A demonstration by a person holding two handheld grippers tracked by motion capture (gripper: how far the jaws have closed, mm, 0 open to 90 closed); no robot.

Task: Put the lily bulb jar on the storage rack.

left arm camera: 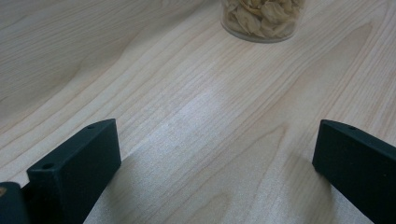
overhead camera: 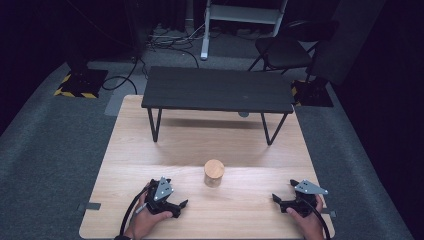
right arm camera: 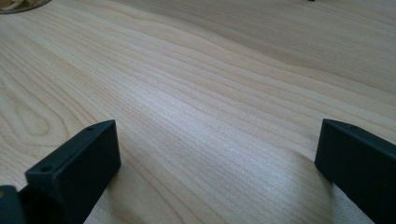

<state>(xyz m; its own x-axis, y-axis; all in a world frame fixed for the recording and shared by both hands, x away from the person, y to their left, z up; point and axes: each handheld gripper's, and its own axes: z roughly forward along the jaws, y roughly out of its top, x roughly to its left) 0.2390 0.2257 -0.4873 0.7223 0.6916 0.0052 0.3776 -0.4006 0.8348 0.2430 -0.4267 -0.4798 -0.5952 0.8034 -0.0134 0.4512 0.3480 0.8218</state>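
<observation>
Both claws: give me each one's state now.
Left claw: open, holding nothing.
Right claw: open, holding nothing.

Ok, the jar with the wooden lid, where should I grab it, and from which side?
Probably around the clear glass body below the lid, coming in level from the near side. The jar stands upright on the table, round and free all around. The left gripper is nearer, its jaws wide open and already facing it.

The high view looks down and forward over my table (overhead camera: 150,165). Both tongs cameras skim low and close along its wood toward the jar (left arm camera: 263,18), which all views share.
</observation>
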